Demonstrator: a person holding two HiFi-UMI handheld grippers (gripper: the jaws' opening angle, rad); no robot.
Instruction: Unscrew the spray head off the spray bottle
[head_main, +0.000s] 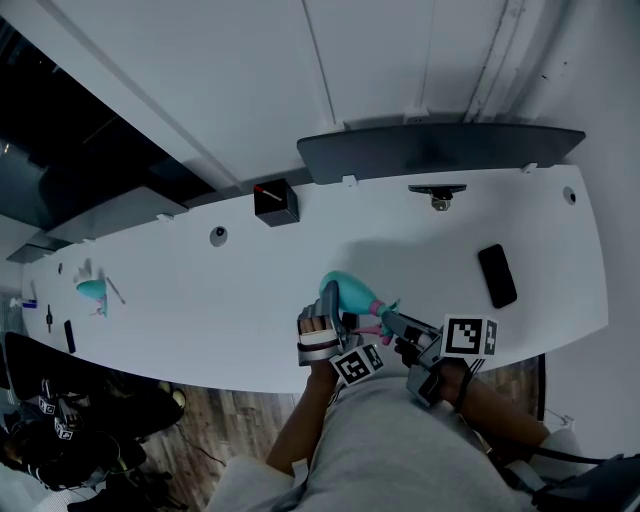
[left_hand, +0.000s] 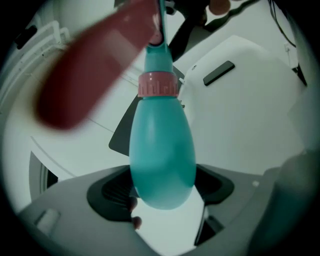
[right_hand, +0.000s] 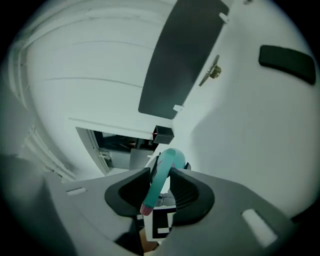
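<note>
Teal spray bottle (head_main: 352, 293), one, between two hand-held grippers (head_main: 330, 312) (head_main: 388, 322).

The spray bottle (left_hand: 162, 150) looked like smooth, glossy plastic; the table (head_main: 200, 300) was matt, the floor (head_main: 240, 420) wood.

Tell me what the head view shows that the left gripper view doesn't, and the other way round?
Only the head view: both tools at once, the left gripper and the right gripper. It also shows a black box and a second teal bottle far off to the left on the table.

Only the left gripper view: the ribbed pink collar under the spray head, seen close up, and the left jaws pressed on the spray bottle at its round belly.

Both: the held teal spray bottle, the black phone and the white table.
</note>
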